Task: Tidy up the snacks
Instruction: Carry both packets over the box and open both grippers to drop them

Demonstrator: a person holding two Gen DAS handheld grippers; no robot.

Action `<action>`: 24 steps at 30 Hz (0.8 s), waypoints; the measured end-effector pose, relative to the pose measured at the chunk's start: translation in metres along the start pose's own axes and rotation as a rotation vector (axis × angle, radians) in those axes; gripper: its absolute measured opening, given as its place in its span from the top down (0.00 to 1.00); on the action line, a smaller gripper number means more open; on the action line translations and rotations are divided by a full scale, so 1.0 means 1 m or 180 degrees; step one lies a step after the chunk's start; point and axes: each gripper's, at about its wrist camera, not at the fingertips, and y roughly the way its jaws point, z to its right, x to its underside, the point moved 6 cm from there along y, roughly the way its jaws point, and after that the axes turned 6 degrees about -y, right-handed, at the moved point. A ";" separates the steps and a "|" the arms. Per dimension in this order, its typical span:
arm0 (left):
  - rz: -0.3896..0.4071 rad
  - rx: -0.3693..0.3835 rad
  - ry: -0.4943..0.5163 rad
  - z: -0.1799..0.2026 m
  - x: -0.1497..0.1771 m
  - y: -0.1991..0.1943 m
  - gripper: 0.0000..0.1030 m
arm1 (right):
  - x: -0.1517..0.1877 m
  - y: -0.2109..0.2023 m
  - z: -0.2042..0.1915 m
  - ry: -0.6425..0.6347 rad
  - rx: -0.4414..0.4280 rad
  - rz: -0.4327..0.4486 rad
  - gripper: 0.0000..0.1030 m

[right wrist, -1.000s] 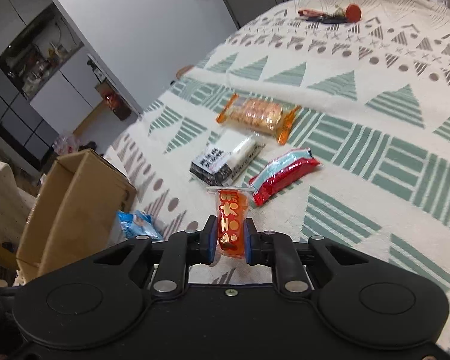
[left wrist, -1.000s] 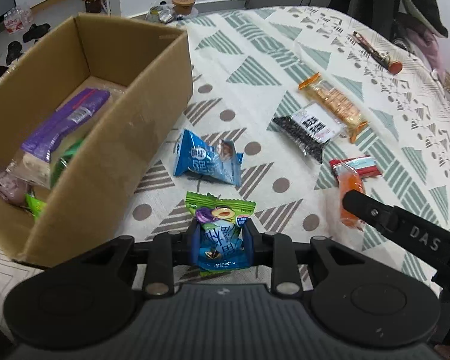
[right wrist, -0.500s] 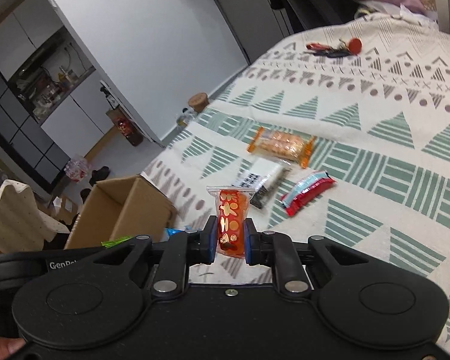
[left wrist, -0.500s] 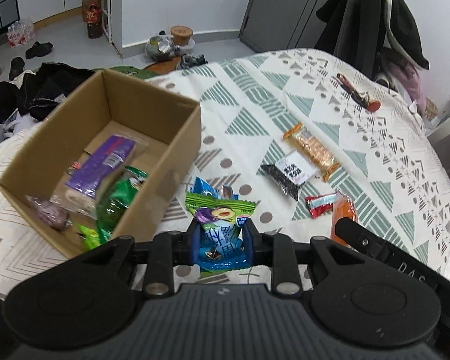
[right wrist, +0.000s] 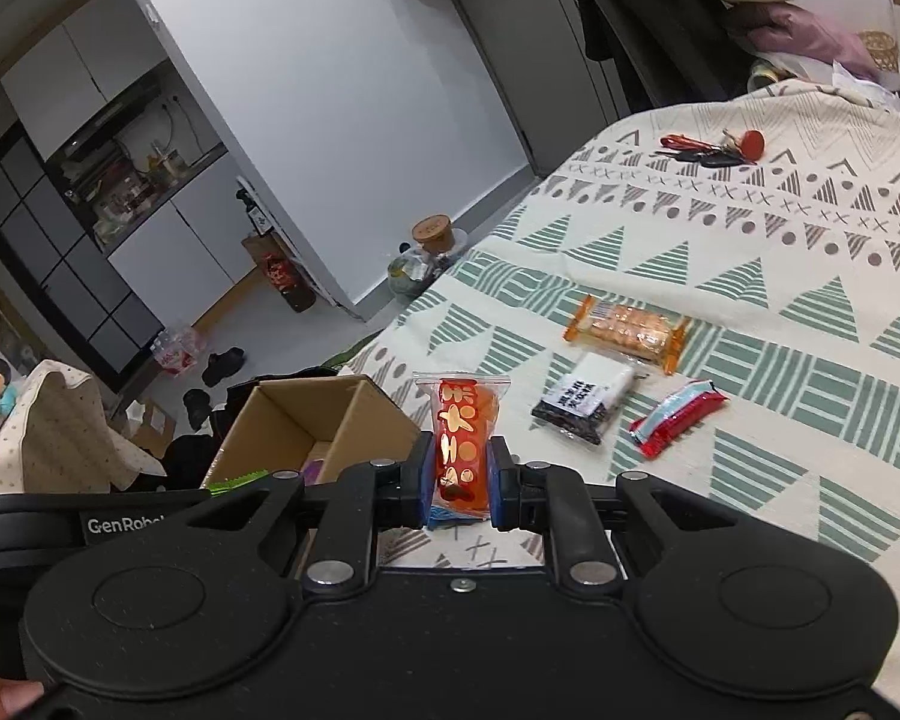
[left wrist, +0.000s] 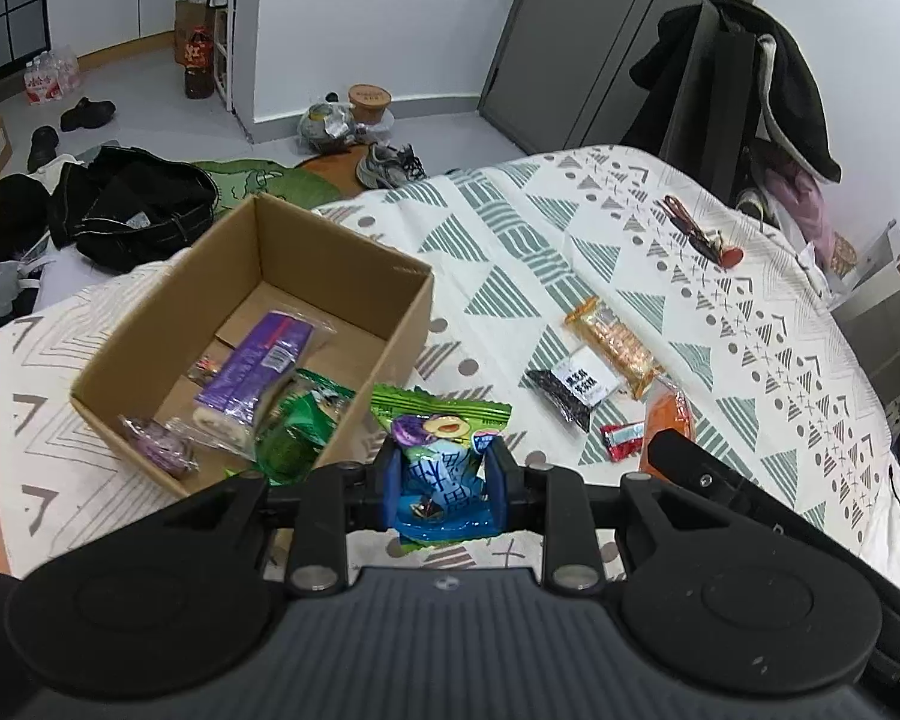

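My left gripper [left wrist: 444, 489] is shut on a green and blue snack packet [left wrist: 441, 447], held in the air just right of the cardboard box [left wrist: 402, 336]. The box holds a purple packet [left wrist: 258, 363], a green packet [left wrist: 303, 426] and a small purplish one [left wrist: 153, 447]. My right gripper [right wrist: 462, 483] is shut on an orange packet with gold print [right wrist: 463, 432], lifted above the table, with the cardboard box [right wrist: 306, 420] down to its left. On the cloth lie an orange cracker pack [right wrist: 627, 330], a black-and-white pack [right wrist: 585, 399] and a red bar [right wrist: 678, 417].
The table carries a white cloth with green triangles [right wrist: 810, 276]. Keys with a red tag [right wrist: 714, 150] lie at the far side. Clothes, shoes and bags litter the floor [left wrist: 132, 210] beyond the box. A dark coat [left wrist: 750, 78] hangs on a rack behind the table.
Both grippers have risen well above the table with their packets; the box and the loose snacks now look smaller and farther below. The blue packet beside the box is hidden behind the held one.
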 end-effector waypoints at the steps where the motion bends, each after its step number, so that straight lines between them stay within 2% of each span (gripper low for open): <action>1: 0.0010 0.0001 -0.0012 -0.002 -0.001 -0.002 0.73 | -0.001 -0.001 -0.002 -0.0008 0.0007 0.0010 0.83; 10: 0.0128 -0.0013 -0.0157 -0.030 -0.022 -0.016 0.73 | -0.012 0.000 -0.025 -0.0032 -0.0023 0.0112 0.83; 24: 0.0187 -0.0068 -0.0343 -0.074 -0.060 -0.012 0.73 | -0.019 0.031 -0.064 -0.0139 -0.0093 0.0030 0.84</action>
